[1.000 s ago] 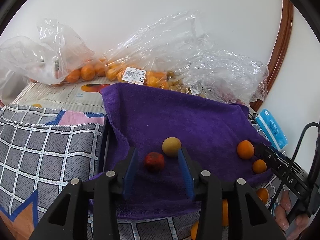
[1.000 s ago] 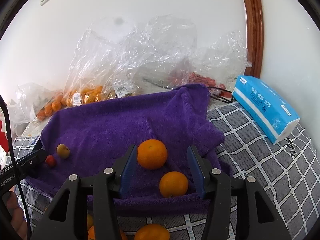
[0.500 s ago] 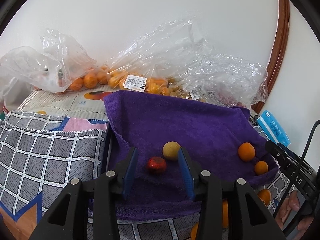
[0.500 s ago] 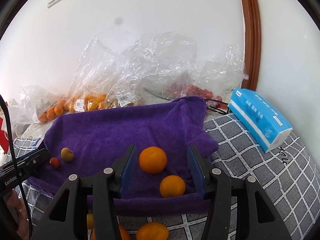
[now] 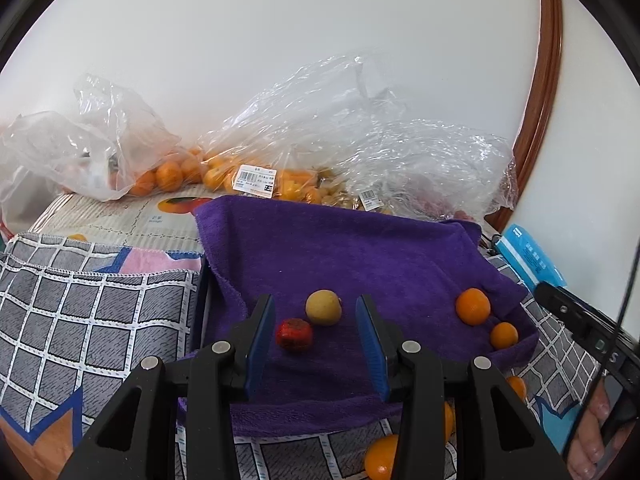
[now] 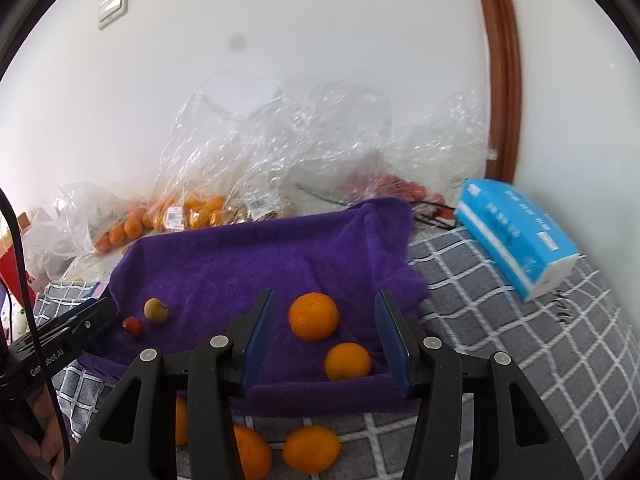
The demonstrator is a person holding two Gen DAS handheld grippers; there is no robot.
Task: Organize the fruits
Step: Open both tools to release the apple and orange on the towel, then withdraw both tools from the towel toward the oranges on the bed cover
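The left tongs [image 5: 316,338] are held wide open and empty above the near edge of the purple towel [image 5: 360,248], with nothing gripped between the blue pads [image 5: 262,332]. The right tongs [image 6: 324,332] are likewise spread wide and empty over the near right part of the same towel.

Taken from left to right on the towel, a small red fruit [image 5: 294,334] is seen at the near left, just beside a yellow fruit [image 5: 323,307] that lies slightly farther back. Well apart from these, at the towel's near right, a large orange [image 6: 314,316] is found, with a smaller orange [image 6: 347,361] just in front of it by the raised hem. More oranges [image 6: 310,454] lie off the towel, on the checked cloth [image 6: 500,320] in front of its near edge.

Several risks can be judged from here. The fruits are round and the towel is soft and sloped, so a fruit nudged by one pad may be rolled away before it is clamped, perhaps over the hem. The red and yellow fruits are so close that both could be caught at once, or one knocked aside. The red fruit looks soft and could be bruised by a hard squeeze.

No clear long axis is shown by any fruit. The yellow fruit's small nub is pointed to the right; otherwise no heading can be told.
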